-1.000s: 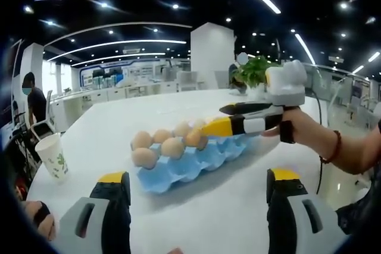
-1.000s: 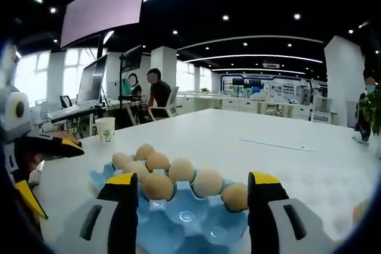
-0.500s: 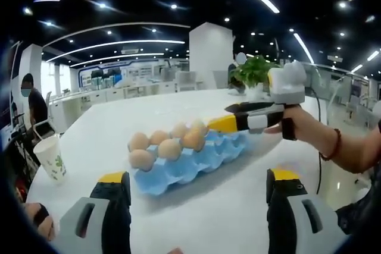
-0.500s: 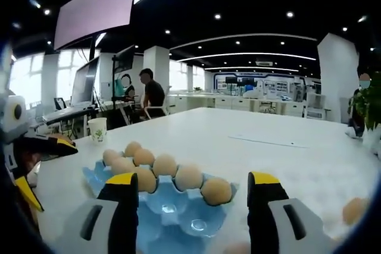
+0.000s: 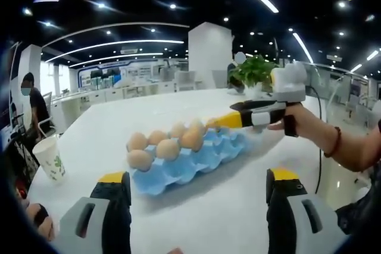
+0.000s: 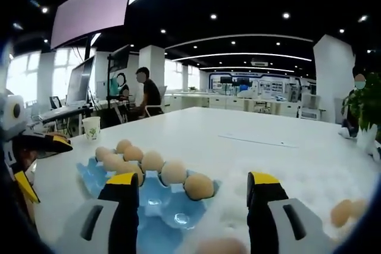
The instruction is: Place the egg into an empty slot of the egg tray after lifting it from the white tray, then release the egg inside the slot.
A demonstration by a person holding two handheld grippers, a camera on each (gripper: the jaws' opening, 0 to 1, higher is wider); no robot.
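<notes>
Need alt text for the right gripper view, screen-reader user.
The right tool, jaws open and holding nothing, hangs over a white table beside a blue egg tray with six brown eggs and empty slots. Loose eggs lie at the bottom edge and at right; the left tool and a paper cup show at left.

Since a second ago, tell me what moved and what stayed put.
The right claw has drawn back from over the blue egg tray toward its far end, open and empty. In its own view the tray slid left and loose eggs came into sight at right. The left claw stayed open and the tray's eggs kept their slots.
</notes>
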